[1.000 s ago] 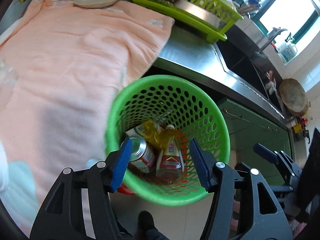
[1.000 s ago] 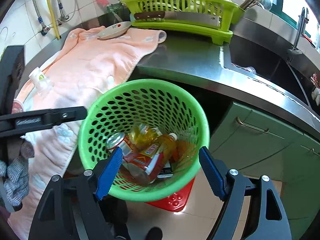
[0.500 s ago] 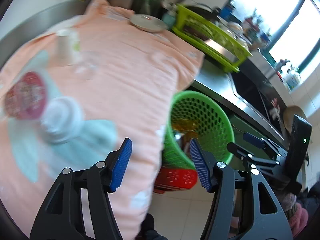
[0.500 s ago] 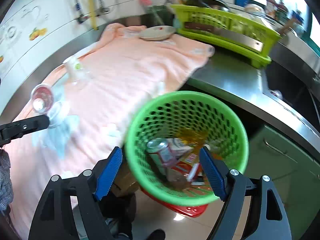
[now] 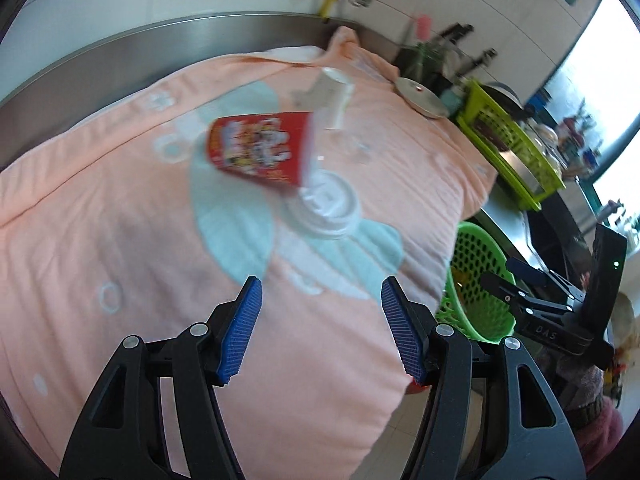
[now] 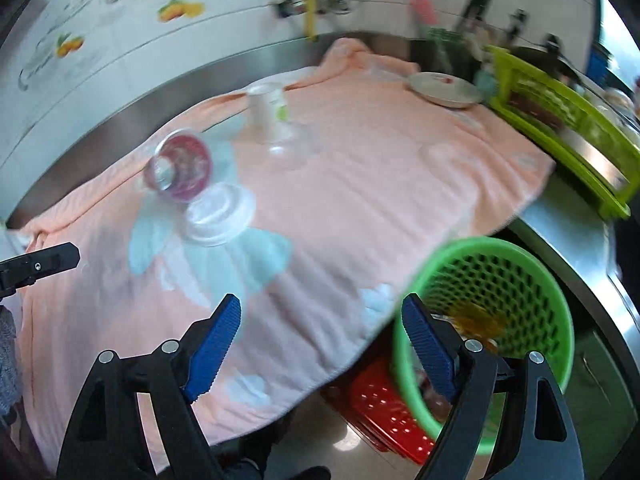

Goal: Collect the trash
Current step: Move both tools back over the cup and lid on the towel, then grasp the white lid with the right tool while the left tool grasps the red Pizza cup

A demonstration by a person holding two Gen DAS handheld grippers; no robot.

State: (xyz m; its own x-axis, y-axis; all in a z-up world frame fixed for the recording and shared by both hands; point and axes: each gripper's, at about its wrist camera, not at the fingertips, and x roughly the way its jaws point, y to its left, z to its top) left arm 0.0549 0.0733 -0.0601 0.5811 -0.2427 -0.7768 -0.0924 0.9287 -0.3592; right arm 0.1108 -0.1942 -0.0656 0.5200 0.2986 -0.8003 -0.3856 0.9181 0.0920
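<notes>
A red printed cup [image 5: 258, 148] lies on its side on the pink towel [image 5: 120, 220], beside a white plastic lid [image 5: 326, 206]. A white paper cup [image 5: 332, 94] stands farther back. In the right wrist view the red cup [image 6: 182, 168], the lid [image 6: 218, 214] and the white cup [image 6: 268, 114] show too. The green trash basket [image 6: 532, 280] holds trash beside the counter edge; it also shows in the left wrist view [image 5: 476, 280]. My left gripper [image 5: 320, 330] is open and empty above the towel. My right gripper [image 6: 320, 344] is open and empty near the towel's edge.
A plate [image 6: 442, 88] rests at the towel's far end. A green dish rack [image 6: 560, 120] stands on the steel counter. A red crate [image 6: 384, 408] sits on the floor under the basket. A clear lid [image 6: 290, 148] lies by the white cup.
Both grippers have swung left, away from above the basket and over the towel. The red cup and lid have come into closer view. Both grippers stay open and empty.
</notes>
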